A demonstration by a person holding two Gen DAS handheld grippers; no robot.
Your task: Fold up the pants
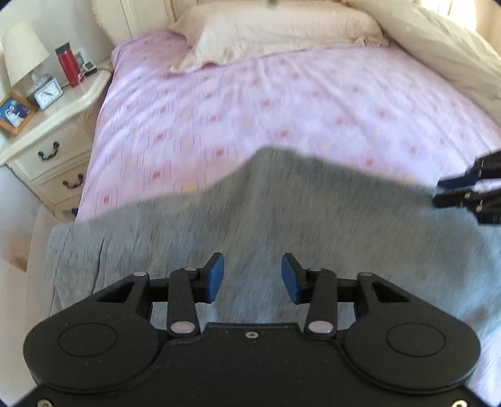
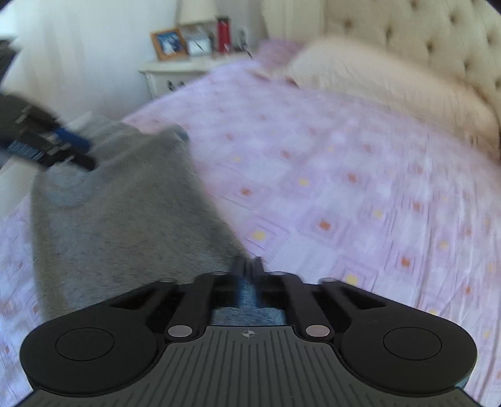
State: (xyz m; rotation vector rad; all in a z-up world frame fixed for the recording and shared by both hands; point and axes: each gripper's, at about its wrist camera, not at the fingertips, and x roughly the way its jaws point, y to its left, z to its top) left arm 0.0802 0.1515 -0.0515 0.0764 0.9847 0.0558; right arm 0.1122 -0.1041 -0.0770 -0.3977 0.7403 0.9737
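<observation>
Far left: nightstand (image 1: 59,125) with lamp (image 1: 23,53), red bottle (image 1: 67,65), clock (image 1: 47,92) and photo frame (image 1: 14,114), well apart from the work

Left gripper (image 1: 252,278) over the near part of the grey pants (image 1: 250,213), jaws apart, blue pads (image 1: 216,277) clear of the cloth, nothing held

Pants spread flat across the near edge of the pink sheet (image 1: 281,103), one end hanging past the bed's left side

Pillow (image 1: 281,28) well beyond, toward the headboard (image 2: 422,40)

Right gripper (image 2: 249,266) at the pants' right edge, jaws together and clamped on a pinch of grey cloth

Risks, as a judgement: with only one corner pinched, lifting now may drag or skew the pants, since the left side is free; a thin pinch may slip out; the overhanging end may pull the cloth off the bed; sheet may bunch up if caught with the cloth
</observation>
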